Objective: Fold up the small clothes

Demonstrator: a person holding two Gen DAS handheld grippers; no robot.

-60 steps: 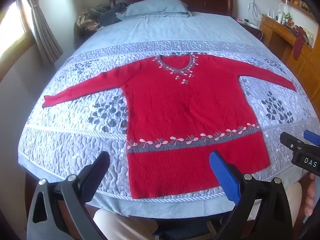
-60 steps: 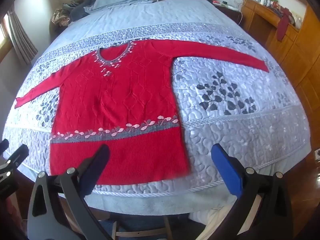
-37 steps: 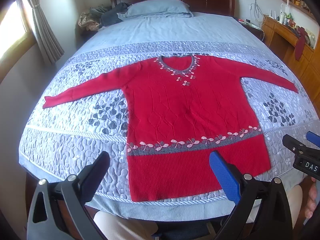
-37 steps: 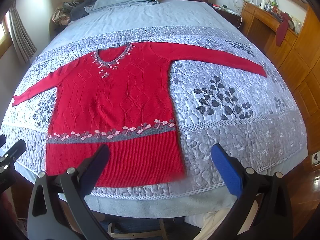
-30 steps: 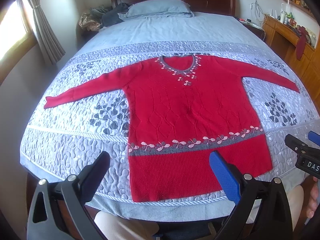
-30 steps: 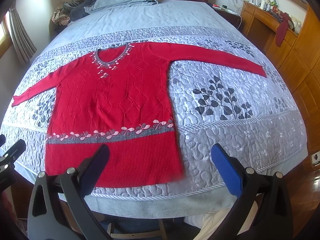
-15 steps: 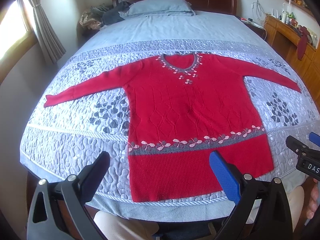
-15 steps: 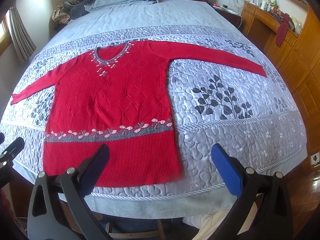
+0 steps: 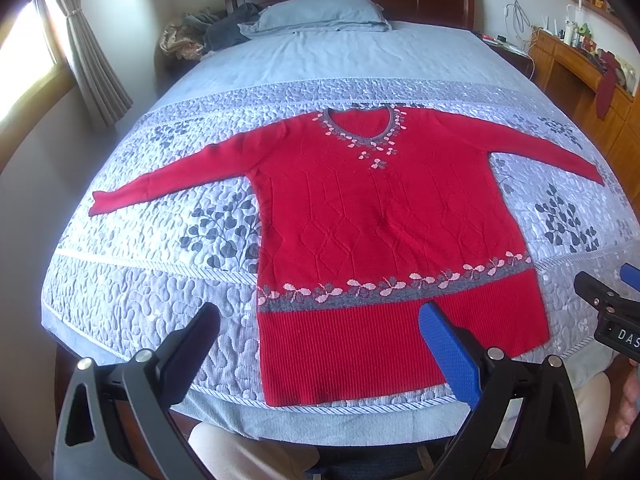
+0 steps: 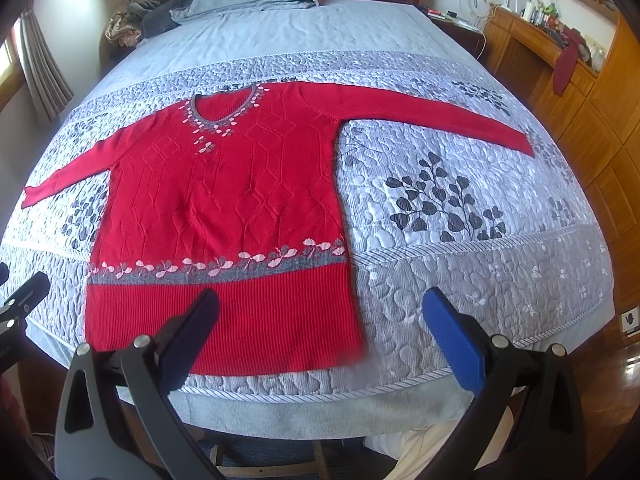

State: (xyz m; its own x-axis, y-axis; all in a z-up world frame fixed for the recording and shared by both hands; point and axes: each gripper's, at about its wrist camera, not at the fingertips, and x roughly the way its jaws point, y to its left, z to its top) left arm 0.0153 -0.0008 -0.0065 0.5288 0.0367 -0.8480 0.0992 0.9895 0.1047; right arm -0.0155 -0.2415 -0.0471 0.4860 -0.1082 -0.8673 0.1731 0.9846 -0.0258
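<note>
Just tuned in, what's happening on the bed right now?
A red sweater lies flat on the quilted bedspread, front up, both sleeves spread out. The person holds the left gripper and right gripper open near the bed's foot, above the hem. Neither touches it; no fold made yet.

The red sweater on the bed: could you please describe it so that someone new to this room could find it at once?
On the large bed, look at the grey quilted cover with dark leaf prints over its near half. The red sweater lies flat there, both sleeves spread wide, hem toward the foot edge. It is the only bright red thing on the bed, with a grey band of pink flowers above the ribbed hem.
</note>
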